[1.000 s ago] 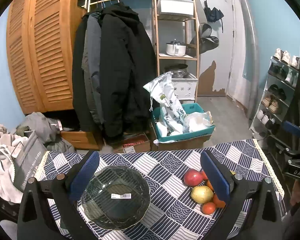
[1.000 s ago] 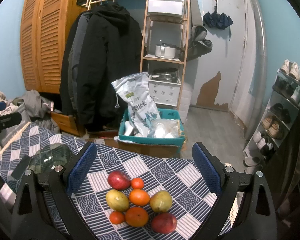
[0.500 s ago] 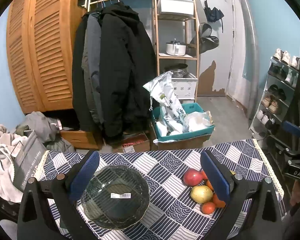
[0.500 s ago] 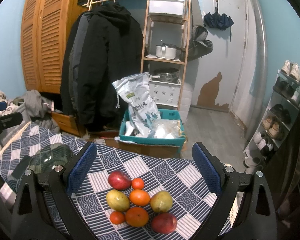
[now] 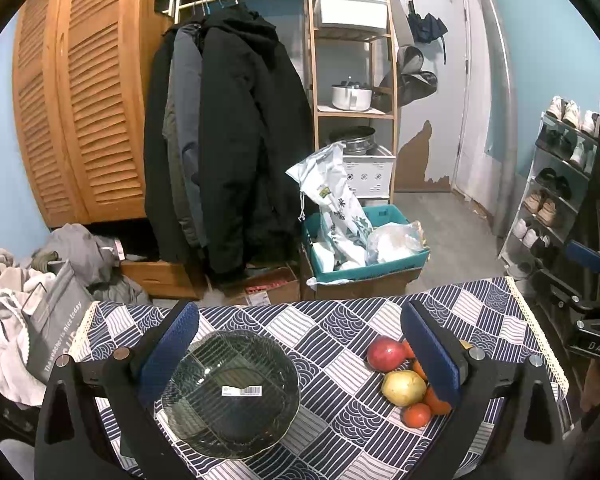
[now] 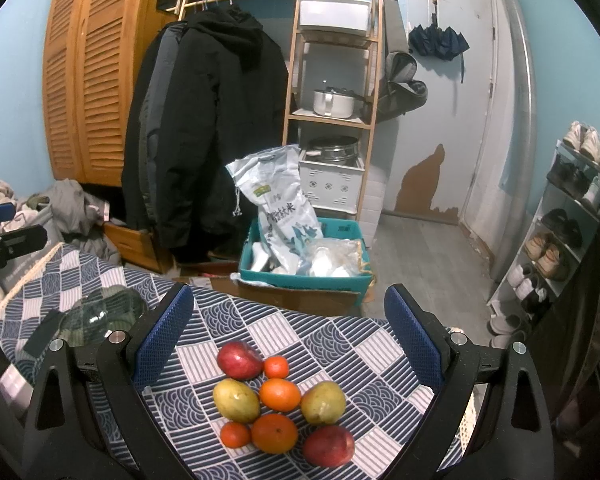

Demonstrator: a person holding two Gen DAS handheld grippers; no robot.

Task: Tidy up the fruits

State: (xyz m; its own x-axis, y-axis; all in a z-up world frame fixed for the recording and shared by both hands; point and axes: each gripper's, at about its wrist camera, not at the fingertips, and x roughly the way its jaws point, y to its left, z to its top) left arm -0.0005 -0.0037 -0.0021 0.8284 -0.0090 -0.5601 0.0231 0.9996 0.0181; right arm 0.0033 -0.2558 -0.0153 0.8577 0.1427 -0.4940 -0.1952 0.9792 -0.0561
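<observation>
Right wrist view looks down on the tabletop (image 6: 340,340), where nothing seems sorted yet. The glass bowl (image 5: 232,392) sits empty below the left claw (image 5: 300,356), whose jaws are spread wide. All the fruit (image 6: 280,396) lies clustered beneath the right claw (image 6: 288,336), likewise gaping and holding nothing.
</observation>
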